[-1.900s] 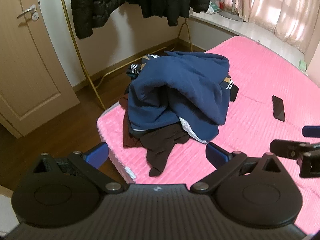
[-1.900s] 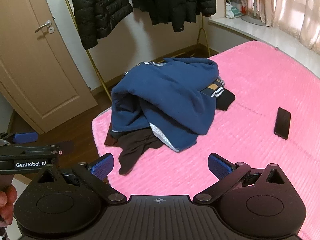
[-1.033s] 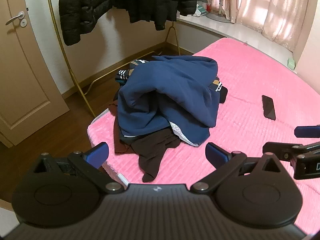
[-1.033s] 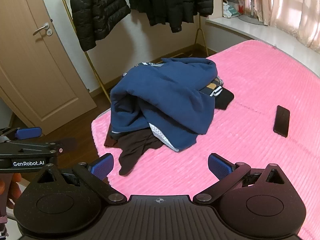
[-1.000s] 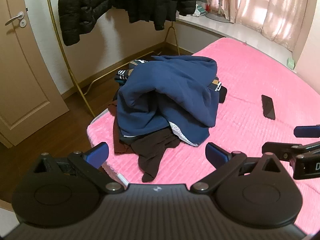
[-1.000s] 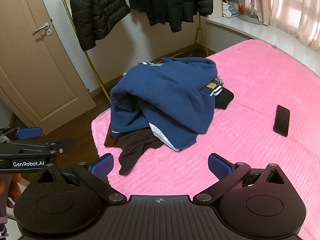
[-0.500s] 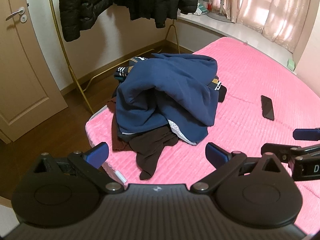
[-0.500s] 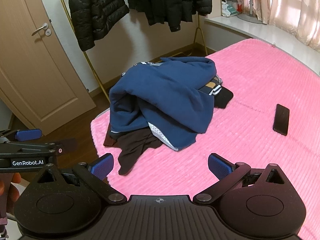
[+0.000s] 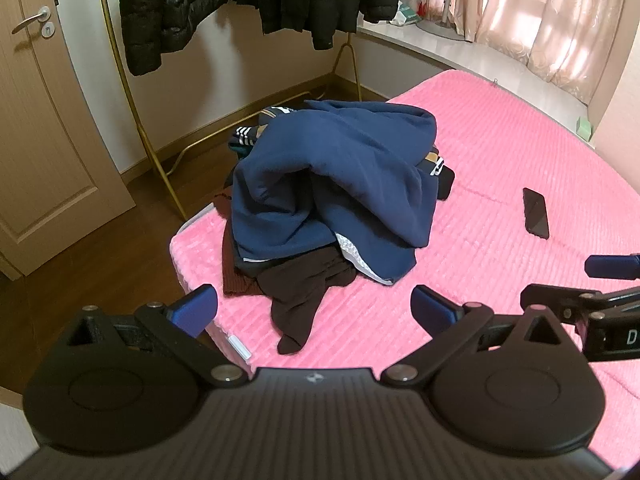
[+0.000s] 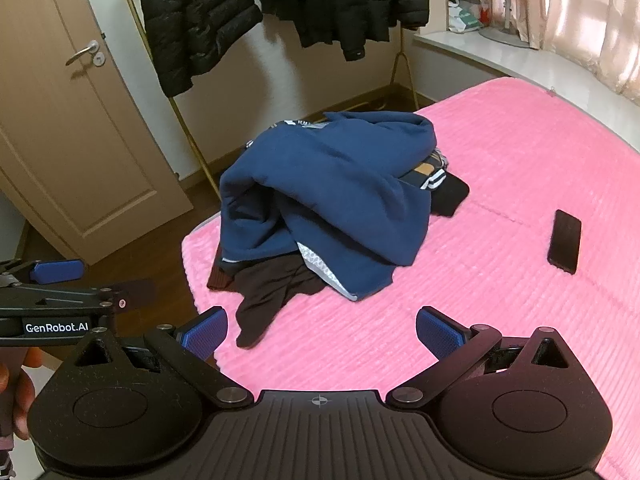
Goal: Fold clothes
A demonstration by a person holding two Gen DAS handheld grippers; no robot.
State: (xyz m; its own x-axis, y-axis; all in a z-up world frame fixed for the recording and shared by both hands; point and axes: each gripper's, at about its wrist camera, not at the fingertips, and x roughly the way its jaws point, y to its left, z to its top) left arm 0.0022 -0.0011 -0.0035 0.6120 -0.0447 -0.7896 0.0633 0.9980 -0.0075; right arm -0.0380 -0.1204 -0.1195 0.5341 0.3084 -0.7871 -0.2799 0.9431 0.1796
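Note:
A heap of clothes lies near the corner of the pink bed [image 9: 500, 152] [image 10: 520, 160]. On top is a crumpled navy sweatshirt [image 9: 340, 176] [image 10: 328, 192]. A dark brown garment [image 9: 300, 292] [image 10: 268, 292] sticks out below it, and striped pieces [image 9: 434, 166] [image 10: 428, 174] show at the far side. My left gripper [image 9: 314, 312] hovers open short of the brown garment, holding nothing. My right gripper [image 10: 320, 330] is open too, above the bedding in front of the heap. Each gripper shows at the edge of the other's view.
A black phone [image 9: 536, 212] [image 10: 565, 240] lies on the bed right of the heap. Black puffer jackets [image 9: 172, 8] [image 10: 196, 20] hang on a gold rack [image 9: 132, 92] by the wall. A beige door [image 10: 72, 120] and wooden floor [image 9: 100, 264] are to the left. Curtains [image 9: 552, 12] at right.
Both views have drifted slightly; in the left wrist view the heap sits a little further left than 1.9 s ago. The clothes have not moved and both grippers stay open.

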